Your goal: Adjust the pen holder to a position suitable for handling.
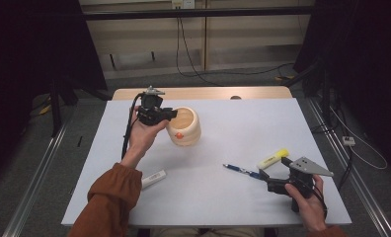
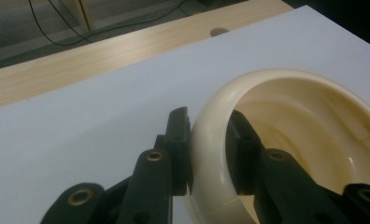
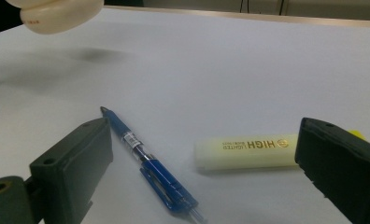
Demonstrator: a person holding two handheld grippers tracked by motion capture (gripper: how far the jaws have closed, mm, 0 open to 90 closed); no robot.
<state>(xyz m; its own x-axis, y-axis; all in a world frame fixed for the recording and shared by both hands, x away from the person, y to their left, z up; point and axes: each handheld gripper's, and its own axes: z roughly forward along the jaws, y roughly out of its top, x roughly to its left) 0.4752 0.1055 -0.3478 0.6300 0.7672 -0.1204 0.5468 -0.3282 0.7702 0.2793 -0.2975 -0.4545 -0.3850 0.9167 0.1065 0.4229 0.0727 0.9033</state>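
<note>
A cream, ribbed round pot hangs tilted just above the white tabletop, its mouth turned up and toward the back. My left gripper is shut on its rim. In the left gripper view one jaw sits outside the pot wall and the other inside, with my left gripper pinching the rim. The pot casts a shadow on the table below it. My right gripper stands open near the front right, close to a blue pen and a yellow highlighter. My right gripper holds nothing.
A white marker lies at the front left beside the left forearm. A bare wooden strip runs along the table's far edge. The blue pen and highlighter lie flat between the right jaws' line of sight.
</note>
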